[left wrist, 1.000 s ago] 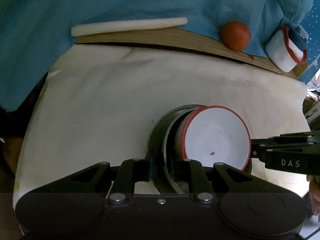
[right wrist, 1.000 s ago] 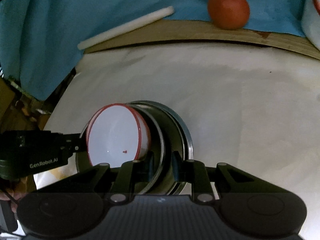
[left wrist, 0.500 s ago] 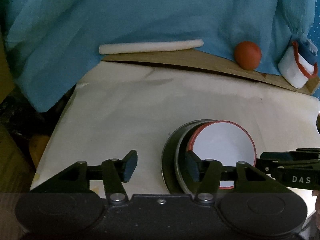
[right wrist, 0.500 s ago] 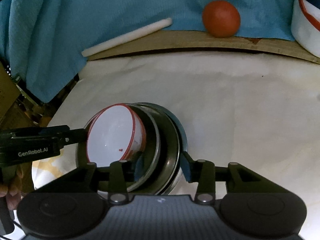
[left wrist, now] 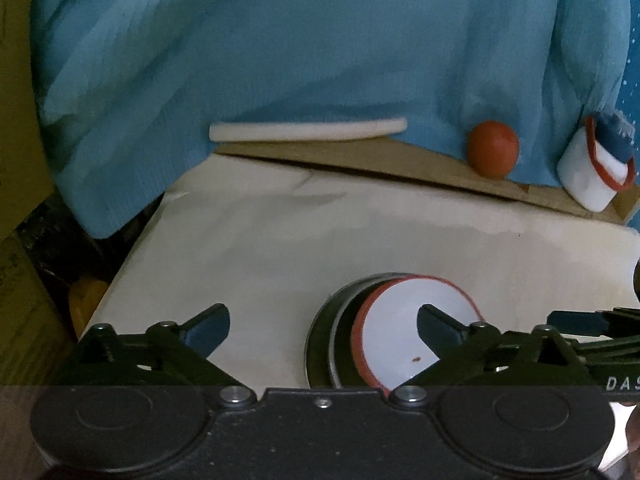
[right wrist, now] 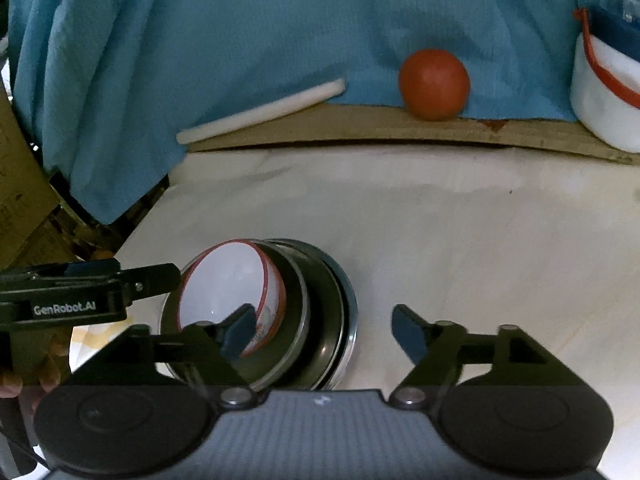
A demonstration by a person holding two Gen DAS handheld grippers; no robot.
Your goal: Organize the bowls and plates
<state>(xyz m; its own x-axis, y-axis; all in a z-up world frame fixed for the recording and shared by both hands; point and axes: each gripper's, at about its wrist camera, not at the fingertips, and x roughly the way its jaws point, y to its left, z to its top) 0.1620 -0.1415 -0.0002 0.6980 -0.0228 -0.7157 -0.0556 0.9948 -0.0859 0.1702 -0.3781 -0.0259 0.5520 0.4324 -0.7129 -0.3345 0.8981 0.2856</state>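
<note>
A white bowl with a red rim (left wrist: 404, 328) sits nested in a stack of dark metal plates (left wrist: 324, 344) on the cream table cover. The bowl (right wrist: 232, 284) and the plates (right wrist: 328, 308) also show in the right wrist view. My left gripper (left wrist: 324, 322) is open and empty, pulled back above the stack, its right finger in front of the bowl. My right gripper (right wrist: 324, 330) is open and empty, its fingers straddling the stack from above. Each gripper shows side-on in the other's view.
At the back edge lie a white stick (left wrist: 308, 130), a red ball (left wrist: 494, 150) and a white red-rimmed container (left wrist: 592, 172) on a brown board (right wrist: 360, 128). Blue cloth (left wrist: 320, 40) hangs behind. Cardboard boxes (right wrist: 20, 184) stand off the table's left edge.
Both grippers opened and let go of the stack of plates with the bowl. Both pulled back and up, so the stack looks smaller and lower in each view.
</note>
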